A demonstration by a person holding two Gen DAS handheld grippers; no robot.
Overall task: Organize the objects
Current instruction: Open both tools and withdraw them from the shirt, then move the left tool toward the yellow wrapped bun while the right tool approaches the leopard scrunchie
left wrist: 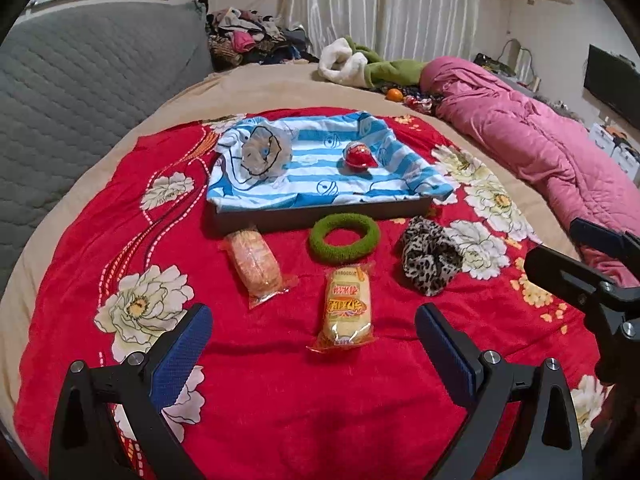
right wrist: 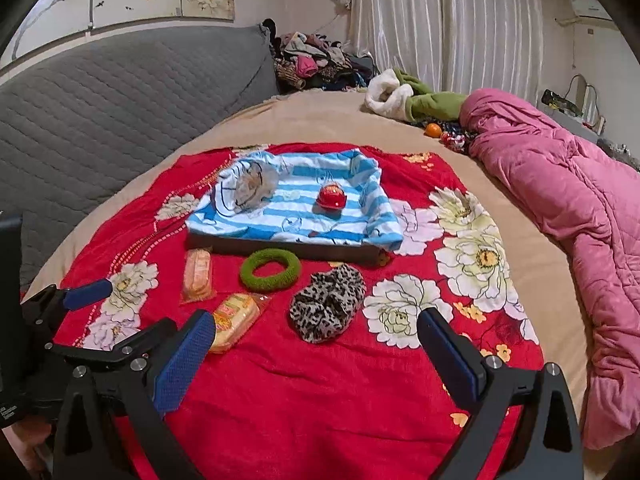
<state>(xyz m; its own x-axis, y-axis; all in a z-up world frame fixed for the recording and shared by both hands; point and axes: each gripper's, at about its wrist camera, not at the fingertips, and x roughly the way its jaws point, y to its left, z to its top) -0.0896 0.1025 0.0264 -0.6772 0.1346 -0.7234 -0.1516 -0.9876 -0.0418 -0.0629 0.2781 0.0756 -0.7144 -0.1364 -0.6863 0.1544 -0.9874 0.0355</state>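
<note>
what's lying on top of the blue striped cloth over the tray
Two things rest on the striped cloth: a clear plastic bag and a red wrapped item. The bag's contents and the tray's inside are hidden.

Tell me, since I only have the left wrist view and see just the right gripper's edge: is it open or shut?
Observer: The right gripper is open, jaws spread wide, with nothing held.
Operator: What does it line up with?
Observer: The leopard-print scrunchie shows centred between its fingertips, lying on the red blanket; neither finger touches it.
</note>
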